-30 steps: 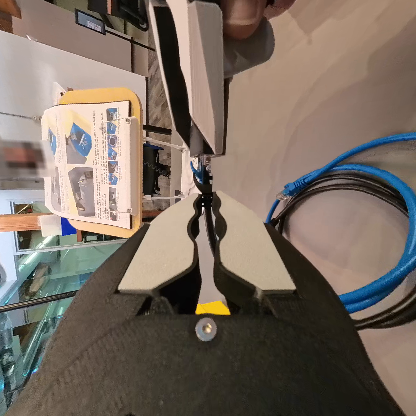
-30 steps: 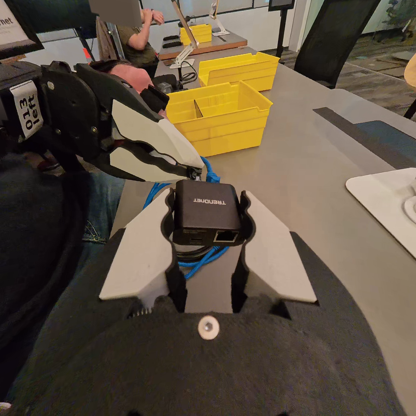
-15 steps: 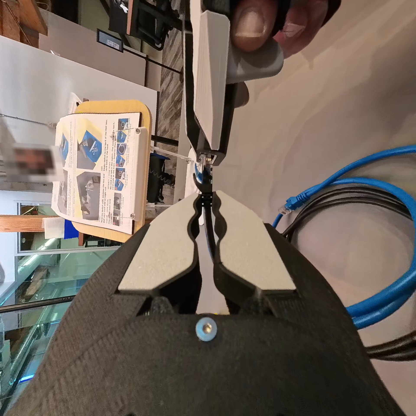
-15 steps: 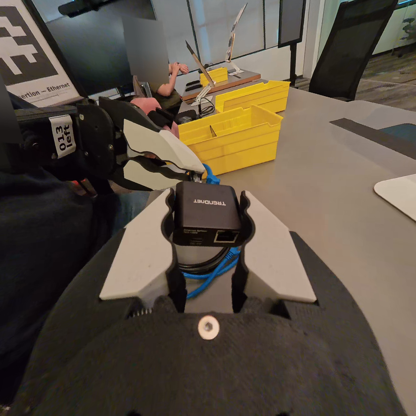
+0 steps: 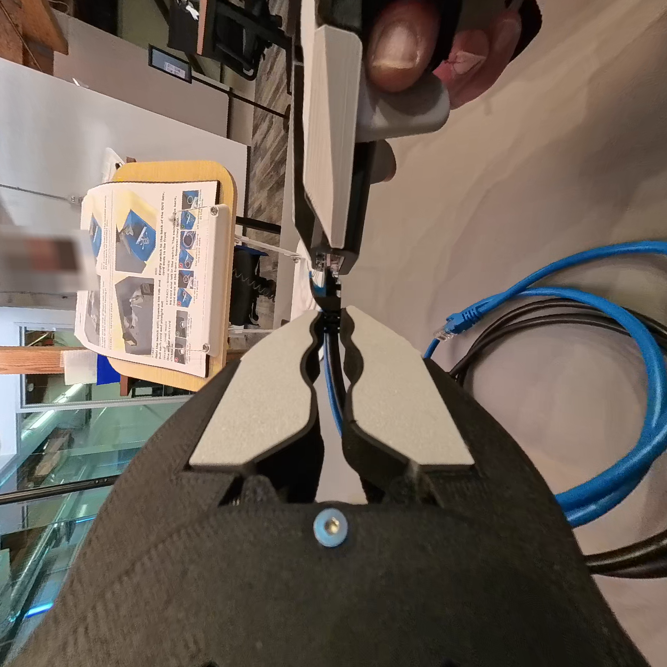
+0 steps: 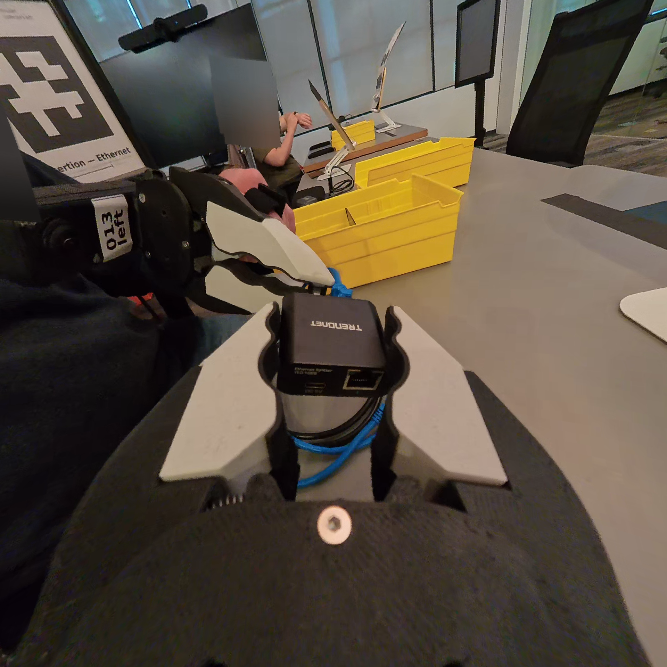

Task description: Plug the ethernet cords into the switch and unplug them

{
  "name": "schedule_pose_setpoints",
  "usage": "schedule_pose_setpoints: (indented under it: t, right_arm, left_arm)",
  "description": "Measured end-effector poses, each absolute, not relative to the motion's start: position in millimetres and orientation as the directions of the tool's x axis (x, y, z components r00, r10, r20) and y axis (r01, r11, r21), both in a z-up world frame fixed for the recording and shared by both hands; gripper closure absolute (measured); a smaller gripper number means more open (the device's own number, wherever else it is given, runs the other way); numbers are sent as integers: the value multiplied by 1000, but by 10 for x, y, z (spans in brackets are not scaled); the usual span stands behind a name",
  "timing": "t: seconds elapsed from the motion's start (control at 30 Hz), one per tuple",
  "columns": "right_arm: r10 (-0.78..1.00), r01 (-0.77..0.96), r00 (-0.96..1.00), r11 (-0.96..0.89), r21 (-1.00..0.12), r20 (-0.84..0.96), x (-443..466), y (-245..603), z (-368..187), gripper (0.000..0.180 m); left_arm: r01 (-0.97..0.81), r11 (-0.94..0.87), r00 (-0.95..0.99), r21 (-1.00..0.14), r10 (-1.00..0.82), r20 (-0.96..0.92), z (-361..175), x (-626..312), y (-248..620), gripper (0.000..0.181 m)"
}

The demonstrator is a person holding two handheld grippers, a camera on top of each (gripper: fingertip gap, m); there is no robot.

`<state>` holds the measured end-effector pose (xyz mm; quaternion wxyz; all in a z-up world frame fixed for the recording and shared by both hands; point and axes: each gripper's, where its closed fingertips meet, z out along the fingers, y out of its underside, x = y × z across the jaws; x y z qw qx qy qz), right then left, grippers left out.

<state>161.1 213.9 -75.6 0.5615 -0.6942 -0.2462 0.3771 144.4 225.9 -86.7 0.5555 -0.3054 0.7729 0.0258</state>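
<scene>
My right gripper point(image 6: 332, 321) is shut on a small black switch point(image 6: 330, 346) and holds it above the grey table point(image 6: 523, 288); one empty port faces the camera. My left gripper point(image 5: 331, 314) is shut on the black ethernet cord point(image 5: 335, 361) just behind its clear plug point(image 5: 327, 261). The plug sits at the mouth of the switch point(image 5: 357, 223), seen edge-on in the left wrist view. A blue cord point(image 5: 329, 389) also runs between the left fingers. The left gripper point(image 6: 317, 284) meets the switch's far side in the right wrist view; the joint itself is hidden there.
A loose blue plug point(image 5: 455, 322) and coils of blue cord point(image 5: 646, 361) and black cord point(image 5: 541, 306) lie on the table. Yellow bins point(image 6: 379, 234) stand behind. A white pad point(image 6: 646, 314) is at the right. An instruction sheet on a board point(image 5: 151, 274) stands beyond.
Both grippers have risen together with the switch and cord. The plug has moved closer into the switch's port. Both grips are unchanged.
</scene>
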Motion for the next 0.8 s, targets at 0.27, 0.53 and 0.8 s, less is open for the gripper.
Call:
schedule_pose_setpoints:
  t: [0.27,0.53,0.8]
  right_arm:
    - [748,-31,628,-252,-967,-215,1592,2159,-761,123]
    - [707,34,685,-268,-963,-173,1547,2215,-833,123]
    - [714,34,694,-167,-985,-96,1674,2142,-573,120]
  left_arm:
    - [-531,801,-171,-276,-420,-891,-872,1448,2276,173]
    - [-549,791,-178,-269,-425,-887,-953,1454,2315,173]
    - [-475,774,-144,-419,-538,-831,-862,1442,2366,173]
